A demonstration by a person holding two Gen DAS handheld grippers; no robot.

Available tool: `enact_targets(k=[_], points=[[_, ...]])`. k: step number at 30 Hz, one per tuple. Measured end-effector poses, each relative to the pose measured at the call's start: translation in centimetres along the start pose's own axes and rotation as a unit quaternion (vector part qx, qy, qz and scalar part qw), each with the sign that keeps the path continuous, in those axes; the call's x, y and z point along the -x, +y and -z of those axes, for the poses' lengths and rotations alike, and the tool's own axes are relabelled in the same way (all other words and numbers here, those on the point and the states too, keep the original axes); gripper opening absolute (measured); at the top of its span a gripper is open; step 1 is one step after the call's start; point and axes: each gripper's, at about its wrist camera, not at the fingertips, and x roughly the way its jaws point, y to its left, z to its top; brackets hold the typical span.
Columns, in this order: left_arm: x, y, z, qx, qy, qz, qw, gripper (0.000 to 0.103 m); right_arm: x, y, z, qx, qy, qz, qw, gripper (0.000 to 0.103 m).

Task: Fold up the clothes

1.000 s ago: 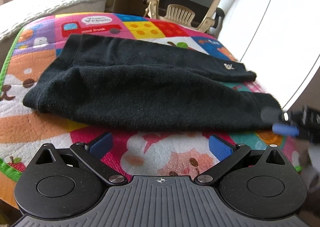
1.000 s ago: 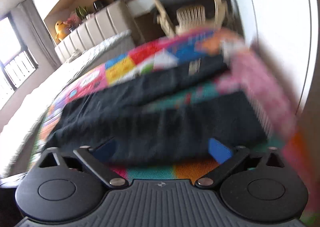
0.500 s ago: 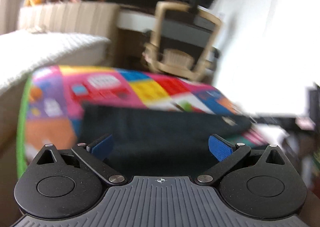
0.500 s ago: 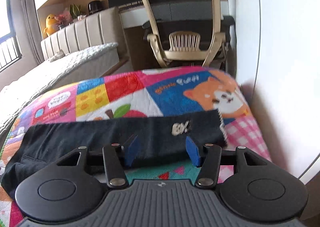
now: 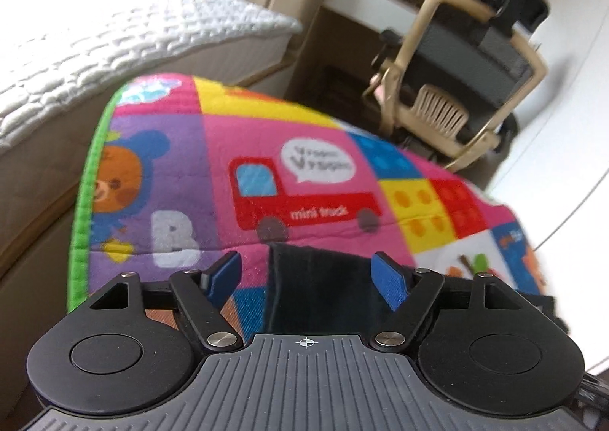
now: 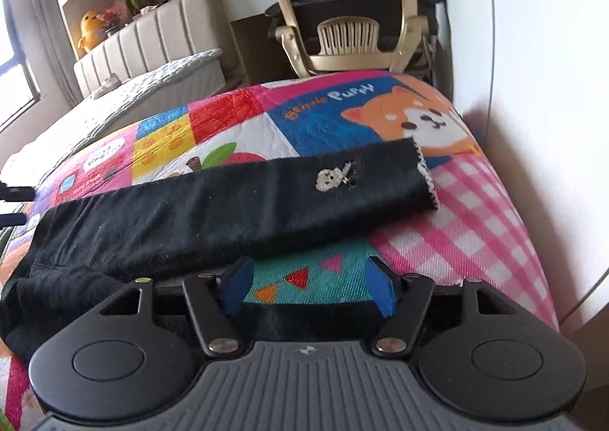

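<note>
Garment point(image 6: 213, 214), black, lies across a bright patchwork mat point(image 6: 475, 210), long leg or sleeve stretched toward the wall side, small embroidered animal patch point(image 6: 335, 177) near its cuffed end. In the left wrist view only one dark corner of the garment point(image 5: 319, 286) shows, sitting between the fingers.

Left gripper point(image 5: 308, 279): jaws spread and have just been closing in; cloth corner is in the gap, nearer the right pad, pads not pressing it. Right gripper point(image 6: 307, 288): jaws apart and have just been opening; only teal mat with small triangles shows between the pads, garment edge just beyond the left fingertip, more black cloth under the gripper body.

Around: white quilted bed point(image 5: 114, 35) close along the mat's green edge, padded headboard point(image 6: 160, 35) behind it. Beige office chair point(image 6: 346, 12) stands just past the mat's far end, desk behind it. White wall point(image 6: 540, 50) runs tight along the right side of the mat, past the pink check panel. Yellow plush toy point(image 6: 88, 31) on a shelf, far back.

Open mat: truck and bear panels beyond the left gripper are bare; the puppy panel past the cuff is bare too.
</note>
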Motion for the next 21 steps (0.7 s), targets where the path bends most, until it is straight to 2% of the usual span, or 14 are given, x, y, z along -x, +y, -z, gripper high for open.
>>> enact_targets(k=[2, 3, 5, 8, 10, 14, 19, 21], points=[[-1.9, -0.7, -0.4, -0.008, 0.021, -0.016, 0.9996, 0.083, 0.7, 0.0, -0.9, 0.009, -0.025, 0.007, 1.000, 0.064], [-2.9, -1.0, -0.7, -0.010, 0.033, -0.023, 0.9991, 0.089, 1.1, -0.2, -1.6, 0.012, -0.042, 0.018, 0.999, 0.063], [-4.4, -1.3, -1.1, -0.013, 0.048, -0.034, 0.9982, 0.089, 1.4, -0.9, -3.4, 0.007, -0.067, 0.037, 0.997, 0.063], [-5.5, -1.9, -1.4, -0.027, 0.056, -0.045, 0.9971, 0.089, 0.7, -2.5, -5.9, -0.017, -0.080, 0.048, 0.995, 0.065], [-5.8, -2.2, -1.4, -0.034, 0.057, -0.043, 0.9968, 0.088, -1.1, -3.5, -7.0, -0.032, -0.071, 0.054, 0.995, 0.074], [-6.0, -2.1, -1.4, -0.031, 0.053, -0.036, 0.9975, 0.087, -4.9, -5.1, -8.0, -0.051, -0.044, 0.067, 0.995, 0.074], [-6.2, -2.1, -1.5, -0.041, 0.047, -0.036, 0.9974, 0.084, -7.9, -5.8, -7.1, -0.051, -0.022, 0.072, 0.996, 0.075], [-6.3, -2.2, -1.4, -0.047, 0.044, -0.038, 0.9972, 0.081, -8.0, -5.5, -6.9, -0.038, -0.023, 0.069, 0.997, 0.063]])
